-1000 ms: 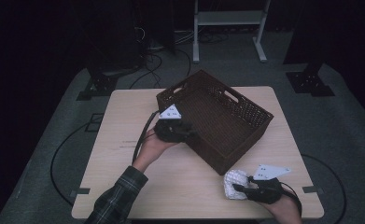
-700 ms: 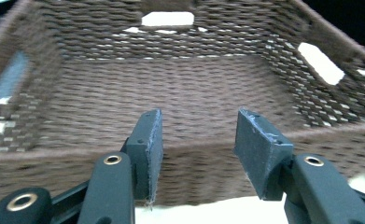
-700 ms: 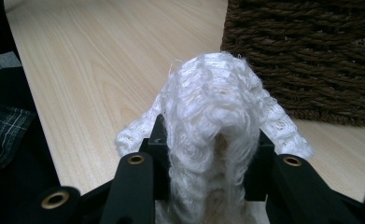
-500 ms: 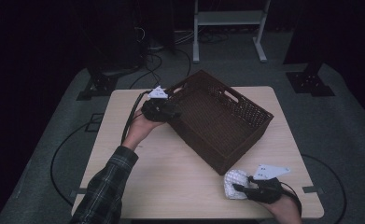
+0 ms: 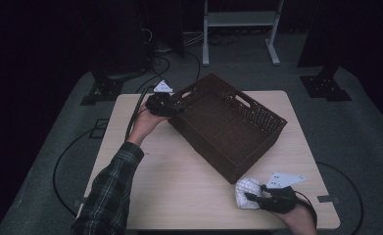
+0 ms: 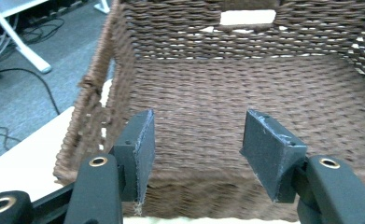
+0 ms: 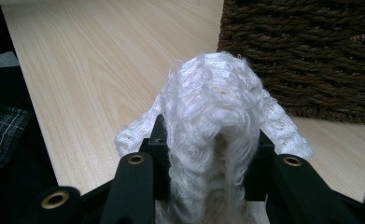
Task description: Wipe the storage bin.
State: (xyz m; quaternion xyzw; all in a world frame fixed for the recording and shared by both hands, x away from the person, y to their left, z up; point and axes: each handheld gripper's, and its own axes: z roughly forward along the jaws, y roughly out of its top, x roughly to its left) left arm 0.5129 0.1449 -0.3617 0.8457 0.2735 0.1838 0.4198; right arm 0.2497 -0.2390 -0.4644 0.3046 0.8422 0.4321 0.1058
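Note:
A dark brown woven basket [image 5: 213,154] stands askew on the wooden table [image 5: 179,181]. My left gripper [image 5: 168,105] is at the basket's far left corner. In the left gripper view its jaws [image 6: 196,128] stand apart over the rim, facing the bare basket floor [image 6: 227,88]. They have just been opening and nothing lies between them. My right gripper [image 5: 258,197] rests at the table's near right edge, shut on a white knitted cloth [image 5: 245,192]. In the right gripper view the cloth [image 7: 213,107] bulges out from between the jaws, with the basket wall [image 7: 311,51] just behind it.
A plaid sleeve [image 5: 111,188] reaches across the left half of the table. Cables [image 5: 71,152] run over the grey floor to the left. A white frame's legs [image 5: 238,34] and dark stands are beyond the table's far edge.
My left gripper has moved away from me along the basket's left wall, from its middle to the far left corner. The right gripper and the cloth have stayed put.

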